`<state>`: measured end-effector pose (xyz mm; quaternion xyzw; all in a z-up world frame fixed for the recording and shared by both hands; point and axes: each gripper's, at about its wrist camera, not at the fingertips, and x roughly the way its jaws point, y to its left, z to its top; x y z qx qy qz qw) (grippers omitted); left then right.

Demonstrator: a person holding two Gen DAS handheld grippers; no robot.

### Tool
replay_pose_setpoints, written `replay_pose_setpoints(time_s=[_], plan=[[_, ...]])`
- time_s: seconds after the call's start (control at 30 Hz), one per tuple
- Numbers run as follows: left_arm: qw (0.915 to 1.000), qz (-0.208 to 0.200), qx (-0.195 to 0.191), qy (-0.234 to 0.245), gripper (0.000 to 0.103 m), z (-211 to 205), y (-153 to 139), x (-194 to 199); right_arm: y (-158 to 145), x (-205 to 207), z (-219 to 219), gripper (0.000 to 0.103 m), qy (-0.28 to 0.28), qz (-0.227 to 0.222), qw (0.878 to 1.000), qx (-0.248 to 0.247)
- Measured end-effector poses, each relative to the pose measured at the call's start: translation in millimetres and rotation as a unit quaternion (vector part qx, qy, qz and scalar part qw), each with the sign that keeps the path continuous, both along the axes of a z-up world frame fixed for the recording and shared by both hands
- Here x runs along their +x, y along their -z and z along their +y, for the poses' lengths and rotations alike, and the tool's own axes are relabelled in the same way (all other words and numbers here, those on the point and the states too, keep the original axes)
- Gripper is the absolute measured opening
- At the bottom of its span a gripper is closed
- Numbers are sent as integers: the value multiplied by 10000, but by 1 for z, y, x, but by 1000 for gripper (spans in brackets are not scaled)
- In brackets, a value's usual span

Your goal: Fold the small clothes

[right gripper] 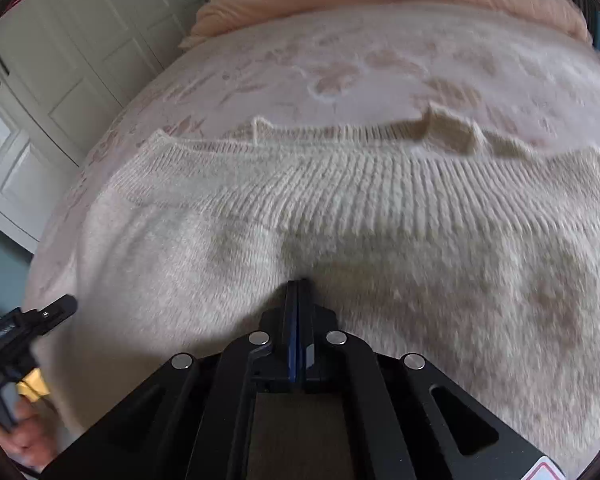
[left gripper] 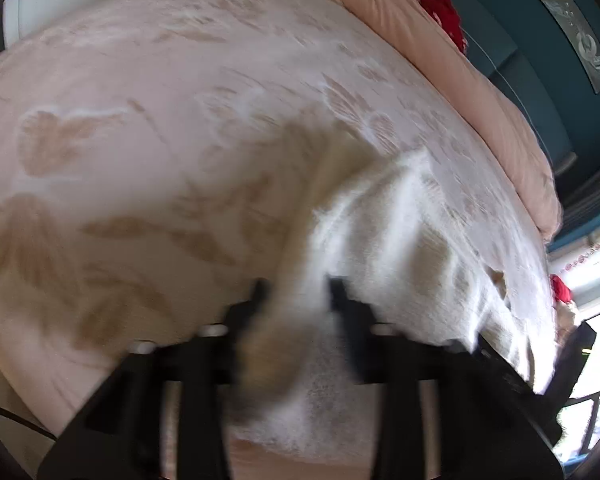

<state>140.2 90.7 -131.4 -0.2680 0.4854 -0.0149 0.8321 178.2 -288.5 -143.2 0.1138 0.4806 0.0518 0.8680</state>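
1. Cream knit fills the gap between the left gripper [left gripper: 296, 286] jaws, which stand only narrowly apart and seem to pinch a fold of the sweater [right gripper: 340, 240]; blur keeps me from being sure the pads press it.
2. Toward twelve o'clock in the right wrist view, the sweater lies spread on the bed cover [right gripper: 284, 68], its ribbed hem running nine to three, probably laid flat so a fold can be made across it.
3. At six o'clock there, the right gripper [right gripper: 299, 284] has its jaws fully together, tips on the knit; whether a thin layer is caught between them I cannot tell.
4. Both tools point steeply down at the garment, which suits lifting an edge.
5. At eight o'clock the left gripper shows again, with the person's hand [right gripper: 28, 432] on its handle.
6. Beyond lie a peach duvet [left gripper: 460, 80] at two o'clock and white wardrobe doors [right gripper: 72, 80] at ten.
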Motion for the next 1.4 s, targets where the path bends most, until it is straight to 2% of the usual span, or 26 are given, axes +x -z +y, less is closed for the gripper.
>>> replay_pose_setpoints(time_s=[0.03,0.07,0.13,0.2,0.23,0.3,0.33,0.37,0.43,0.53,0.6,0.67,0.7,0.73,0.77,0.8,0.87,0.93,0.97,1.0,1.07,1.13,1.23,1.33,1.4], plan=[[10000,-63,42,14,16,-2,-6,1,-1,4,1,0,13,13,10000,-25],[9998,-172,109,91,14,-7,-16,1,-4,5,2,0,39,45,10000,-26],[9986,-441,210,202,13,-17,-39,-1,-18,1,-1,0,-35,-16,10000,-21],[9945,-851,358,504,12,-41,-75,-7,-36,-22,-19,0,14,-277,9994,199],[9893,-1155,408,793,12,-62,-99,-13,-43,-35,-30,0,100,-381,9988,306],[9796,-1526,512,1204,11,-98,-129,-23,-51,-67,-59,0,360,-522,9972,399],[9700,-1799,590,1525,10,-129,-147,-31,-51,-82,-74,2,536,-536,9963,398],[9636,-1947,614,1724,10,-150,-157,-38,-50,-97,-90,5,698,-549,9952,418],[9485,-2164,522,2255,10,-204,-172,-53,-48,-131,-124,5,1093,-525,9910,570],[9358,-2089,370,2814,9,-268,-170,-70,-51,-182,-167,9,1576,-642,9818,846],[9272,-1915,406,3195,10,-317,-151,-82,-54,-208,-187,10,1825,-734,9772,795],[9234,-1534,369,3498,17,-350,-119,-90,-58,-228,-199,10,1960,-770,9747,749],[9239,-1324,327,3576,19,-360,-102,-92,-57,-235,-207,11,2040,-765,9730,764],[9276,-1072,417,3555,26,-368,-83,-95,-56,-240,-213,11,2109,-749,9715,783],[9319,-944,479,3470,36,-368,-74,-97,-55,-244,-218,11,2178,-728,9699,808],[9372,-846,443,3356,41,-361,-69,-100,-55,-247,-222,12,2247,-729,9682,827],[9411,-1016,260,3213,60,-339,-74,-109,-61,-252,-223,13,2242,-838,9673,842],[9441,-1379,402,2967,73,-307,-89,-117,-67,-252,-220,24,2160,-932,9677,910],[9450,-1496,502,2866,76,-293,-93,-117,-71,-252,-219,41,2089,-985,9679,994],[9459,-1592,648,2753,76,-275,-97,-114,-77,-248,-213,52,1963,-1075,9680,1137],[9505,-1553,823,2561,76,-248,-97,-108,-81,-239,-202,60,1738,-1139,9696,1293],[9592,-1339,791,2361,76,-222,-89,-101,-79,-225,-188,61,1524,-1003,9728,1429],[9713,-973,513,2110,76,-193,-72,-103,-61,-204,-176,61,1492,-677,9728,1638],[9759,-657,187,2072,76,-183,-53,-112,-42,-187,-175,61,1595,-374,9677,1916],[9760,-570,-5,2101,76,-184,-47,-116,-32,-178,-173,64,1600,-211,9622,2194]])
